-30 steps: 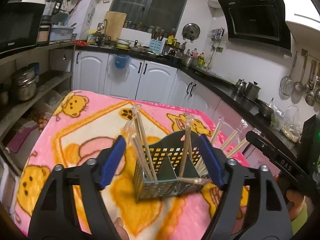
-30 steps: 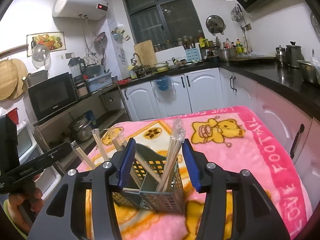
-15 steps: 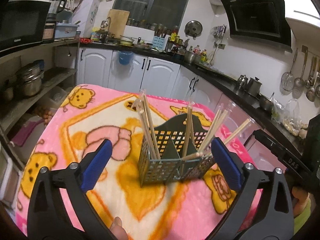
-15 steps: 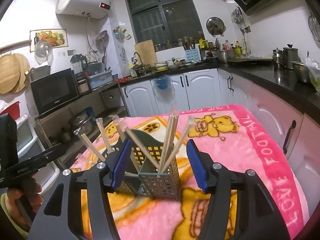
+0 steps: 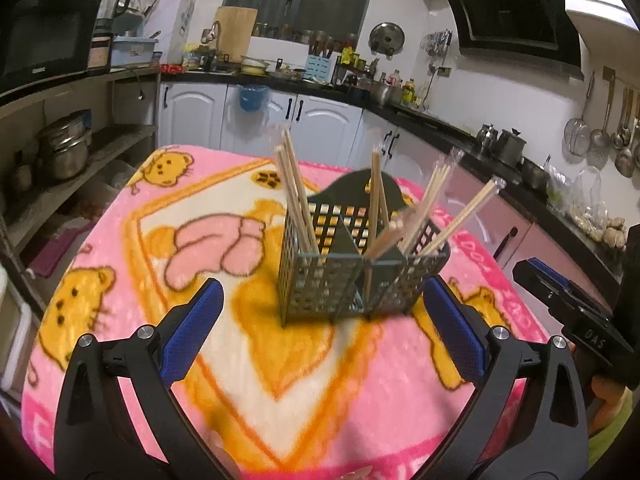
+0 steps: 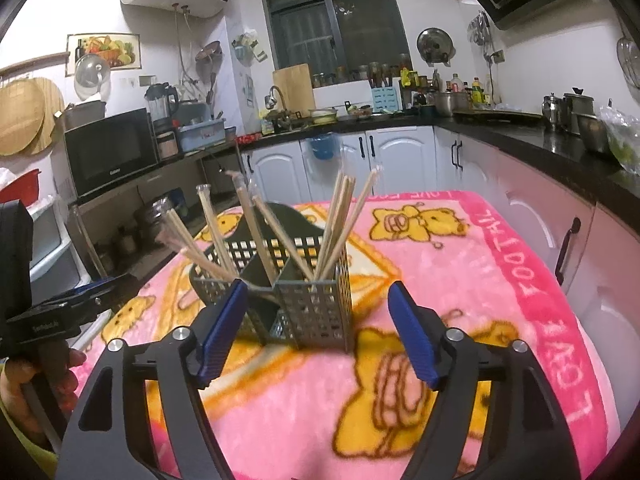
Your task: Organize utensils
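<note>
Holding both my left fingers [image 5: 320, 330] and right fingers [image 6: 316, 326] apart, empty; the basket [image 5: 352, 276] of chopsticks [image 5: 296, 196] stands just ahead. Brushing the leaning sticks could topple it.

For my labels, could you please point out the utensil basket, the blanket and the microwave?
utensil basket [image 5: 320, 284]: left wrist view, front mesh wall.
blanket [image 6: 460, 280]: right wrist view, bare pink patch right of the basket.
microwave [image 6: 110, 152]: right wrist view, dark door.
</note>
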`<state>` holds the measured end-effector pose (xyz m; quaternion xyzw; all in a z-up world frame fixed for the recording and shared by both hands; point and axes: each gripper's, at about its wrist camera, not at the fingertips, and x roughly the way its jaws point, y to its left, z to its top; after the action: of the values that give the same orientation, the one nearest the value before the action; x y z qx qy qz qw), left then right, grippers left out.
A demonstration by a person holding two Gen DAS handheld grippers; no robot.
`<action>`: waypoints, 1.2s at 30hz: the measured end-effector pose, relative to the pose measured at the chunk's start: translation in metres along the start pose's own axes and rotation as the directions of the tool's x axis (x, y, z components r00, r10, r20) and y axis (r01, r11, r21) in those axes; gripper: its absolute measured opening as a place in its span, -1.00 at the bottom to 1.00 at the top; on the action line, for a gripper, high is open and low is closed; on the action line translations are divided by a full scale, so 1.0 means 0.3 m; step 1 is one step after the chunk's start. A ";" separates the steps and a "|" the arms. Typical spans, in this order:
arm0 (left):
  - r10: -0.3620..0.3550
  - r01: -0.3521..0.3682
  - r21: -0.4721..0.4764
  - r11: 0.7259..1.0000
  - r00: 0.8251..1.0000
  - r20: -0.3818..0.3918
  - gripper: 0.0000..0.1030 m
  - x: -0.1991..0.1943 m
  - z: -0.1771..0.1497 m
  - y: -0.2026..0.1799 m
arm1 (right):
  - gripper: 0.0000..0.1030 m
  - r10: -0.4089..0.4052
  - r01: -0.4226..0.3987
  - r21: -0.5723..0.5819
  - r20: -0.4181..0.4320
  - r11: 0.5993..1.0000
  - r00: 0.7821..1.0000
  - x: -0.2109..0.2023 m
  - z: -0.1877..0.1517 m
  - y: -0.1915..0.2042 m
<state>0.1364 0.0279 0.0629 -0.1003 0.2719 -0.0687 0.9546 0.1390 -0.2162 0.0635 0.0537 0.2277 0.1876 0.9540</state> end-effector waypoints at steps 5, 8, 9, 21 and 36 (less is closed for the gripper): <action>0.011 -0.011 -0.001 1.000 1.000 -0.011 0.79 0.006 -0.047 -0.007 | 0.49 -0.004 0.004 0.001 -0.018 1.000 1.000 0.006 -0.034 -0.001; 0.019 -0.019 0.002 1.000 1.000 -0.015 0.79 0.011 -0.066 -0.016 | 0.55 -0.006 0.006 0.004 -0.026 1.000 1.000 0.005 -0.051 -0.004; 0.020 -0.020 0.002 1.000 1.000 -0.017 0.79 0.013 -0.071 -0.018 | 0.58 -0.006 0.006 0.006 -0.029 1.000 1.000 0.006 -0.054 -0.004; 0.049 -0.049 0.003 0.999 0.999 -0.009 0.79 0.031 -0.151 -0.017 | 0.77 -0.035 0.033 -0.045 -0.043 0.998 0.998 0.011 -0.129 0.010; 0.044 -0.047 0.052 0.998 0.997 0.060 0.79 0.031 -0.216 -0.052 | 0.85 -0.068 0.067 -0.076 -0.008 0.995 0.998 0.009 -0.222 0.021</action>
<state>0.1084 0.0011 0.0079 -0.0705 0.2438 -0.0513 0.9659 0.1088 -0.2082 0.0043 0.0087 0.2271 0.1642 0.9599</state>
